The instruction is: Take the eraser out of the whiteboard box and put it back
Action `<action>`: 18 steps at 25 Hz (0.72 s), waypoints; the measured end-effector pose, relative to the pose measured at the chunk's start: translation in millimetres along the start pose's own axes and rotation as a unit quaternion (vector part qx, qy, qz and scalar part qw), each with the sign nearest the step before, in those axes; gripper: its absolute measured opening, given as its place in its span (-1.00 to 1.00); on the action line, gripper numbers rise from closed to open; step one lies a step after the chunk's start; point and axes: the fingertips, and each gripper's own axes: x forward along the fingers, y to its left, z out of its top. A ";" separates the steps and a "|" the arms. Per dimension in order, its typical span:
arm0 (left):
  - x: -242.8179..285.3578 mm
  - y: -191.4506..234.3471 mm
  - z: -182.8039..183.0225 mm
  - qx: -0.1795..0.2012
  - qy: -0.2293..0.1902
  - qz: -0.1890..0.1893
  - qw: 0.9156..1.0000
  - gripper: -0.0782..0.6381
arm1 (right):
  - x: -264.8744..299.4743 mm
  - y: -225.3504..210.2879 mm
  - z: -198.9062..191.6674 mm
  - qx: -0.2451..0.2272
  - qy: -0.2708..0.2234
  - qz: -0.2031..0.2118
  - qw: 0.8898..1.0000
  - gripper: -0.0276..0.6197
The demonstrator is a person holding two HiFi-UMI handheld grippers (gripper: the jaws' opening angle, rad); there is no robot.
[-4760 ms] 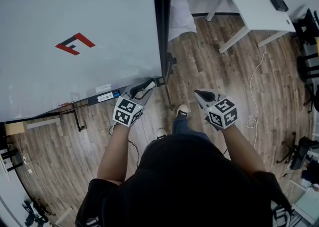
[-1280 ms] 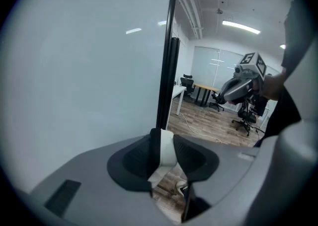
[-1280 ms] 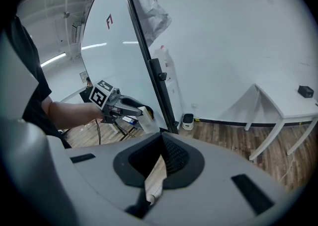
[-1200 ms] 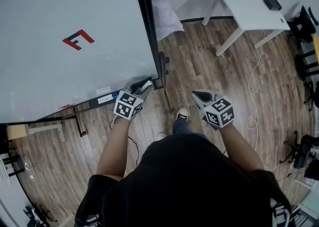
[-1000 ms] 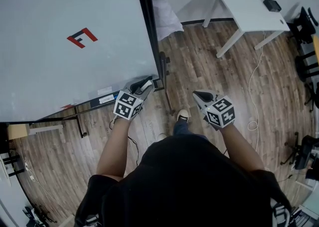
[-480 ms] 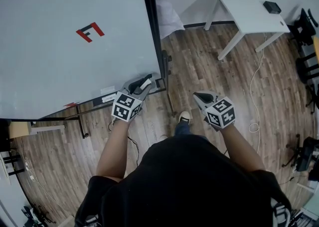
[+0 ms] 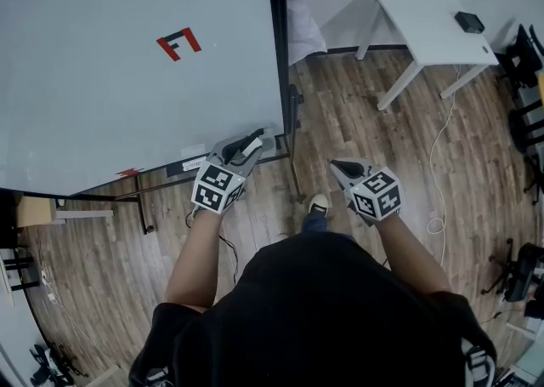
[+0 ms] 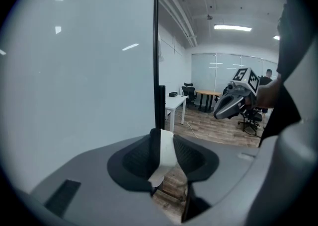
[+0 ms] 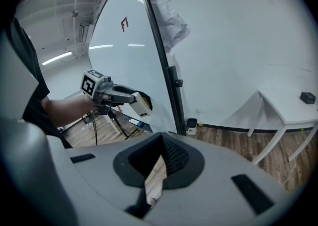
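Eraser (image 8: 164,153), white with a dark face, is clamped between the left gripper's (image 7: 252,140) jaws. It is held in the air just off the lower right corner of the whiteboard (image 7: 127,79), near the right end of its tray (image 7: 194,164). The right gripper (image 7: 337,165) hangs apart over the floor (image 7: 357,113), jaws together and empty.

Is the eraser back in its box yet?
Not yet. Done: the eraser is out, gripped in the left tongs. In hand: it's held beside the whiteboard. Left: putting it back in the box. The right tongs are empty.
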 end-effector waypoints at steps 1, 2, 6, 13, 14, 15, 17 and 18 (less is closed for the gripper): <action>-3.6 0.1 -0.7 0.000 -0.001 0.002 1.000 -0.36 | 0.4 3.0 0.4 -0.001 -0.001 0.001 1.000 -0.94; -7.2 0.1 -1.4 0.000 -0.001 0.004 1.000 -0.36 | 0.7 5.8 0.7 -0.002 -0.001 0.002 1.000 -0.94; -22.0 -0.2 -6.6 -0.001 -0.002 0.011 1.000 -0.36 | 0.9 15.3 1.2 -0.008 -0.001 0.005 1.000 -0.94; -49.9 0.8 -22.0 -0.007 0.001 0.023 1.000 -0.36 | 1.3 34.5 3.9 -0.016 -0.005 0.008 1.000 -0.94; -53.7 0.5 -24.3 -0.007 0.002 0.024 1.000 -0.36 | 1.8 37.4 4.1 -0.017 -0.005 0.008 1.000 -0.94; -57.4 0.1 -26.6 -0.007 0.003 0.024 1.000 -0.36 | 2.3 40.3 4.1 -0.018 -0.006 0.009 1.000 -0.94; -64.0 -1.0 -31.4 -0.007 0.004 0.025 1.000 -0.36 | 3.1 46.2 3.7 -0.020 -0.007 0.010 1.000 -0.94; -67.2 -1.7 -34.0 -0.008 0.005 0.025 1.000 -0.36 | 3.5 49.1 3.2 -0.021 -0.007 0.010 1.000 -0.94</action>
